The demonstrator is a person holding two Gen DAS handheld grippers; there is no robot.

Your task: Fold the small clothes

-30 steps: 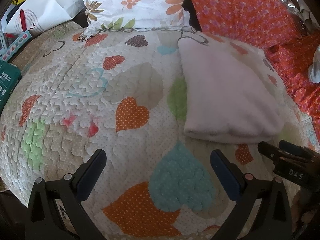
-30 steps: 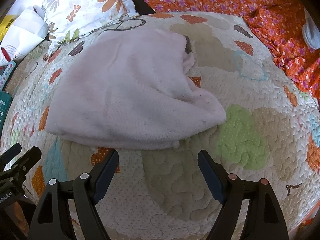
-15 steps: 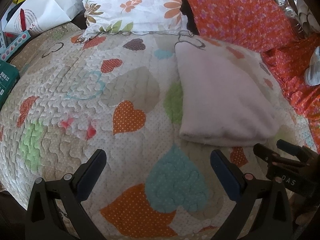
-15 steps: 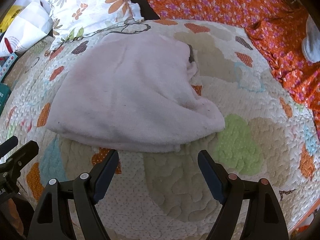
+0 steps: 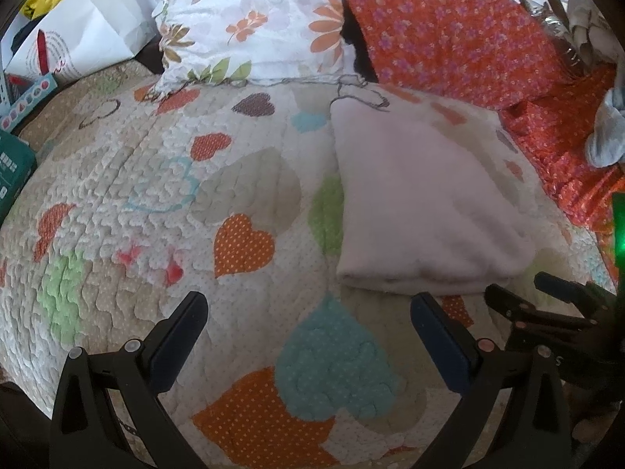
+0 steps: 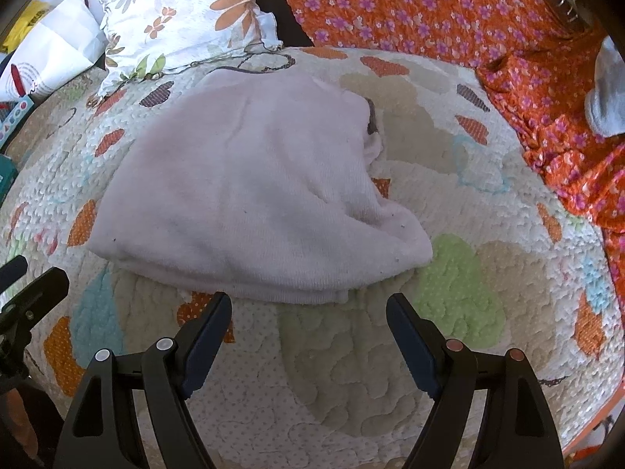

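A pale pink garment [image 5: 418, 203] lies folded flat on the heart-patterned quilt [image 5: 164, 203]; it also shows in the right wrist view [image 6: 254, 199], with its folded edge nearest me. My left gripper [image 5: 308, 320] is open and empty, hovering above the quilt to the left of the garment's near edge. My right gripper [image 6: 308, 320] is open and empty just short of the garment's near edge. The right gripper's fingers [image 5: 554, 301] show at the lower right of the left wrist view.
A floral pillow [image 5: 250, 23] and an orange flowered cloth [image 5: 449, 27] lie at the far side. White paper bags [image 5: 78, 35] and a green box [image 5: 11, 172] sit at the left. A grey-white cloth [image 6: 609, 90] lies at the right.
Both grippers have pulled back a little from the garment and stay open. The garment lies still.
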